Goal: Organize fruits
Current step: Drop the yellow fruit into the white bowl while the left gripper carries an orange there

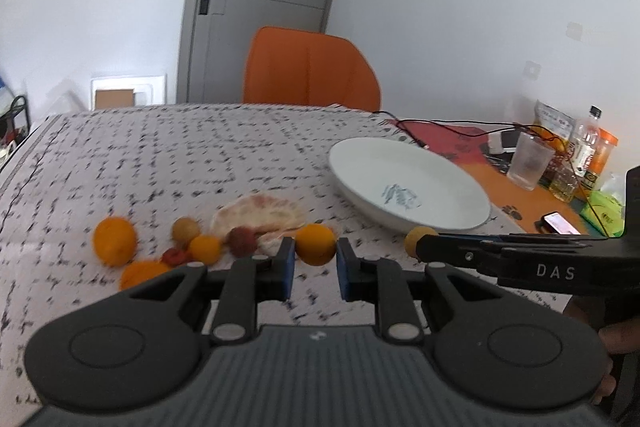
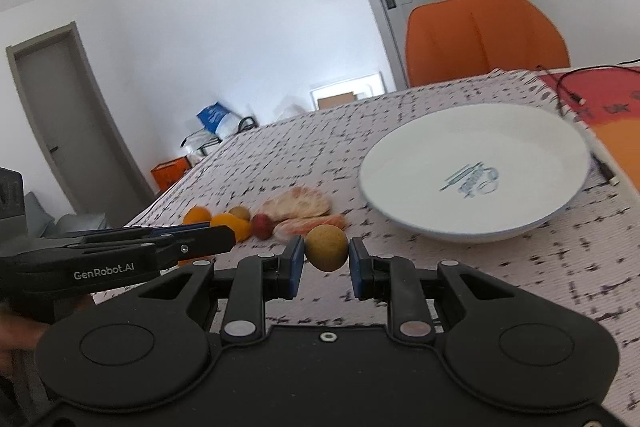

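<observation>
My left gripper [image 1: 316, 259] is shut on a small orange fruit [image 1: 315, 243] held above the patterned tablecloth. My right gripper [image 2: 326, 259] is shut on a yellow-brown round fruit [image 2: 326, 247], which also shows in the left wrist view [image 1: 414, 241] at the right gripper's tip. A white plate [image 1: 420, 163] with a blue mark stands empty to the right; in the right wrist view the plate [image 2: 520, 131] lies ahead and to the right. Several loose fruits lie left: an orange [image 1: 115, 241], a tan fruit [image 1: 185, 230], a small orange one [image 1: 205, 247] and a red lychee [image 1: 242, 241].
A pale pink plastic bag [image 1: 260, 213] lies behind the fruits. An orange chair [image 1: 310, 71] stands at the far table edge. Cables, a plastic cup [image 1: 530, 159], bottles and a phone [image 1: 558, 223] crowd the right end of the table.
</observation>
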Demonstrator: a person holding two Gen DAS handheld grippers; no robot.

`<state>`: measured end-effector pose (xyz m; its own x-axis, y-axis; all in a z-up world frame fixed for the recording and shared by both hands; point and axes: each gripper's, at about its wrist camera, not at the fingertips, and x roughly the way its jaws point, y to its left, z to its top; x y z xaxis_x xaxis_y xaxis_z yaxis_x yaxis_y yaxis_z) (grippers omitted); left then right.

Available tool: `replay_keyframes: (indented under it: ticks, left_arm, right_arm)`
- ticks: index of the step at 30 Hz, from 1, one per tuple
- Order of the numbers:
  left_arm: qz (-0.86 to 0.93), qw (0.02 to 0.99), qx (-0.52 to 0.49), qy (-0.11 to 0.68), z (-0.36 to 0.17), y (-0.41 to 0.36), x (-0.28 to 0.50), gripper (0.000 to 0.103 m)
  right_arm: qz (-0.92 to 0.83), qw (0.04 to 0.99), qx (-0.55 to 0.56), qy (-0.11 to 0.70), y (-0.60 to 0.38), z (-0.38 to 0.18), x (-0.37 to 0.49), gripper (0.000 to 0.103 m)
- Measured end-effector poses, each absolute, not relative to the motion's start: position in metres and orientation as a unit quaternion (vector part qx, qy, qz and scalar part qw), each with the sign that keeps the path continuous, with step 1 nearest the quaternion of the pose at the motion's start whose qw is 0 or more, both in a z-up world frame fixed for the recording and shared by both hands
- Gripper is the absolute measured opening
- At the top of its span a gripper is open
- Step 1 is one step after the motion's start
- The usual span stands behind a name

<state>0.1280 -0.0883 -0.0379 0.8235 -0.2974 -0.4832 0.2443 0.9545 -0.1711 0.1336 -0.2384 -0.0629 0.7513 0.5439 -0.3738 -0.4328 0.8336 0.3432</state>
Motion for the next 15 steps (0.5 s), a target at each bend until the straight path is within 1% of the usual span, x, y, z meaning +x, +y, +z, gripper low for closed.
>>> replay_keyframes:
  ticks: [15]
  left_arm:
    - [-0.168, 0.953, -0.030, 0.249, -0.024, -0.129, 0.157, 0.020]
  right_arm:
    - [0.217, 0.943, 0.149, 0.205, -0.286, -0.063, 0.142, 0.023]
